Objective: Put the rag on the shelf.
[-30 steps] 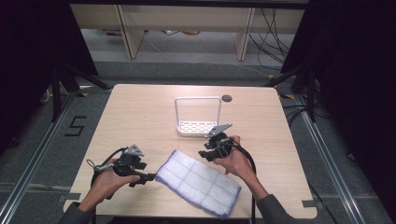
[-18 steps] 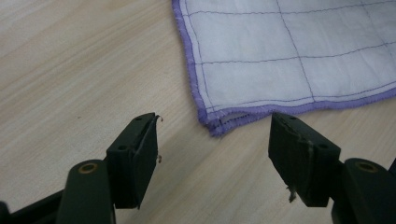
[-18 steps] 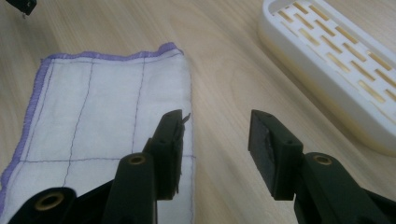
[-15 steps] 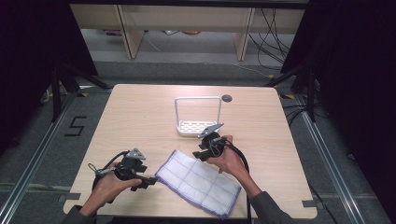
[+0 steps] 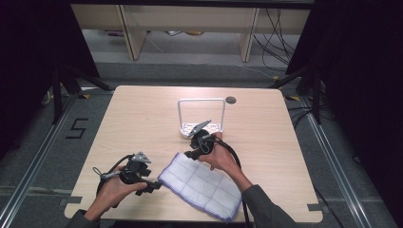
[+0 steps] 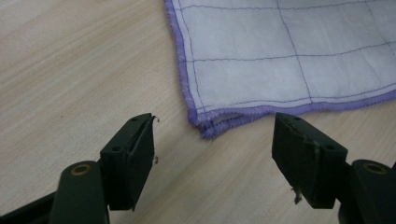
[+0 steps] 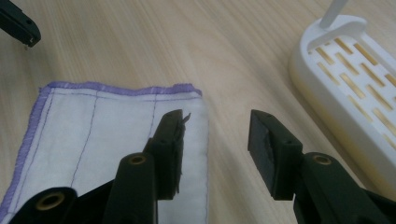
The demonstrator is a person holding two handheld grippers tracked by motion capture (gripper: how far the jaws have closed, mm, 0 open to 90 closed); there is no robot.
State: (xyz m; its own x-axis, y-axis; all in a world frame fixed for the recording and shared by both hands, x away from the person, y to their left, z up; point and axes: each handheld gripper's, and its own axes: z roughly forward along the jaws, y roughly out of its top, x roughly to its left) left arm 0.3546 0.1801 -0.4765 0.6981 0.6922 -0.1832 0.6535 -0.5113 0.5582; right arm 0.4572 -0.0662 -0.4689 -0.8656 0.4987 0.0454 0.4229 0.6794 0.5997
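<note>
The cloth (image 5: 202, 185) is white, crossed by thin purple lines that make a grid of squares, and edged all round with purple stitching. The desk (image 5: 142, 123) is pale beige wood with a fine, light grain. The rack (image 5: 202, 116) is white, its slotted base showing yellowish through the slits. The left hand-held gripper (image 5: 154, 186) and the right hand-held gripper (image 5: 190, 154) are both black, each topped with a grey plate. The floor (image 5: 43, 156) is dark grey.
</note>
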